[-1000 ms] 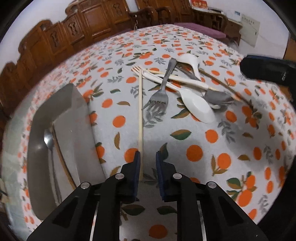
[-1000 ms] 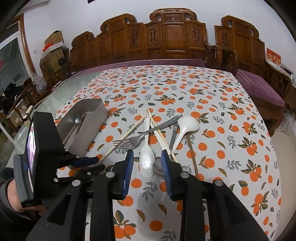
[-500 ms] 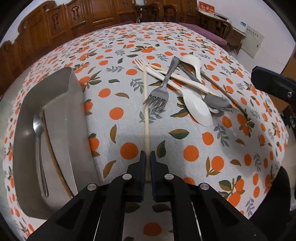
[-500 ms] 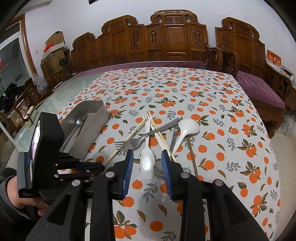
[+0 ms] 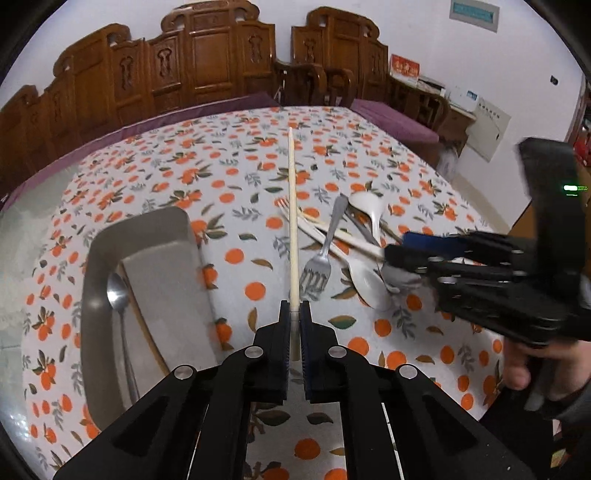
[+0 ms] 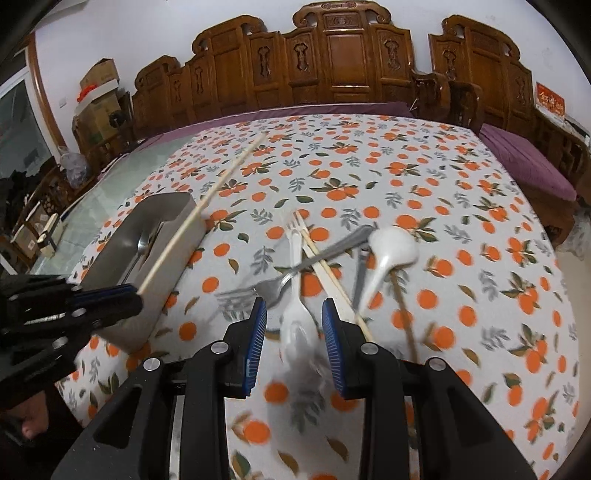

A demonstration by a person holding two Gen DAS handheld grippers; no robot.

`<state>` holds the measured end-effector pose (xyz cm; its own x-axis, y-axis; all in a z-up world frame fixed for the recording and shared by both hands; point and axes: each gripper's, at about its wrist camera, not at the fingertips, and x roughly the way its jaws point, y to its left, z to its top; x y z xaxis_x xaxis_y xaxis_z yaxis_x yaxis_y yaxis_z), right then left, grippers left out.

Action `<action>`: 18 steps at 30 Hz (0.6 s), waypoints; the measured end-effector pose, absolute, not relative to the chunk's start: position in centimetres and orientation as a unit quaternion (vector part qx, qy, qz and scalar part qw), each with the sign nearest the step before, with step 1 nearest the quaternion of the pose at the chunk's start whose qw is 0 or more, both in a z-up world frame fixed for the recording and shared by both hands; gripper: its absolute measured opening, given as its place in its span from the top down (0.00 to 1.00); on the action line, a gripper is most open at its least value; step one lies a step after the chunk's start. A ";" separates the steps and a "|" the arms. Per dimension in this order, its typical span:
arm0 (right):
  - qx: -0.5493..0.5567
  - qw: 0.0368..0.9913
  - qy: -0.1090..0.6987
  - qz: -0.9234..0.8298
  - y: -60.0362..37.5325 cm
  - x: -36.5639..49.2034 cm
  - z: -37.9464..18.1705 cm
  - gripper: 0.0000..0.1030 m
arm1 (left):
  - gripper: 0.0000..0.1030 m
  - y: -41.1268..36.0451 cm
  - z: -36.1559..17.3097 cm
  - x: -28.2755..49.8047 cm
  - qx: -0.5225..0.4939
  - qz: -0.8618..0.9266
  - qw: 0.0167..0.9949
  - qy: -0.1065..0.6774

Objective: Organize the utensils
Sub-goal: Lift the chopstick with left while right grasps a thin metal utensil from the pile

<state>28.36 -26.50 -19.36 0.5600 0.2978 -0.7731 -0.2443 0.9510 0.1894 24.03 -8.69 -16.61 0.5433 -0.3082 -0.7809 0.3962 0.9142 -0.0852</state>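
Orange-print table (image 5: 229,177) carries metal tray (image 5: 159,236), forks, spoons, chopsticks.

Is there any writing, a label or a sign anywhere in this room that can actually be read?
None can be read.
Red sign on the wall: light characters, too blurred to read.
White notice on the wall at the right: small print, illegible.
Grey plate high on the wall: illegible.
Cardboard boxes: red markings, illegible.

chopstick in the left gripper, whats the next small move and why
Probably swing the left gripper toward the metal tray and lower the chopstick in. Its jaws are shut on the chopstick's near end, and the stick is lifted clear of the utensil pile. The tray sits just to that gripper's left, with a spoon already inside, so it looks like the sorting spot.
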 end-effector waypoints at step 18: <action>0.104 0.859 0.492 0.095 -24.7 35.2 -23.2 0.68 | 0.96 -5.0 -14.5 24.5 0.018 -0.194 0.891 0.409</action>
